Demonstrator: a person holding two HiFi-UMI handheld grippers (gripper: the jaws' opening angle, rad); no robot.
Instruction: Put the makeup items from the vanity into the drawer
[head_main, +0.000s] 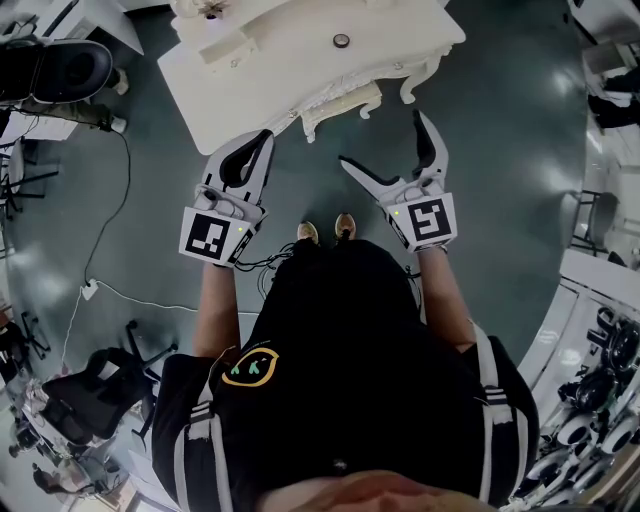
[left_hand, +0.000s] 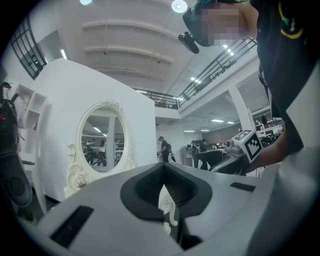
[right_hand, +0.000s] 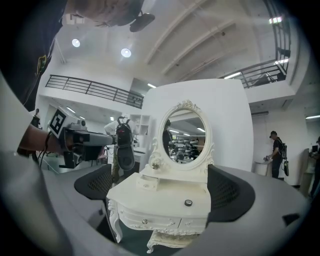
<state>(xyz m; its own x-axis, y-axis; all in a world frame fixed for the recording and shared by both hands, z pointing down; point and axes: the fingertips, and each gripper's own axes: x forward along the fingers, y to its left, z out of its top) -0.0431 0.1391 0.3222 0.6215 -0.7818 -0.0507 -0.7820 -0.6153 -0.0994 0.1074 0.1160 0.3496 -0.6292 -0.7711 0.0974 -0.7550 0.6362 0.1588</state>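
The shirt (head_main: 340, 340) is black, sleeves (head_main: 195, 440) white-striped (yellow smiley badge (head_main: 250, 366)); left tongs (head_main: 262, 142) and right tongs (head_main: 382, 138) are grey.

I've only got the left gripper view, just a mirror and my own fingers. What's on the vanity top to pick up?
Observer: One small round dark item sits on the vanity top, toward the right front as the right gripper view shows it.
Operator: Is the drawer open for it?
Observer: No, the front drawer looks shut.
Operator: Is my right gripper open?
Observer: Yes. The right gripper hangs short of the vanity top's front edge, fingers wide apart, nothing between them.
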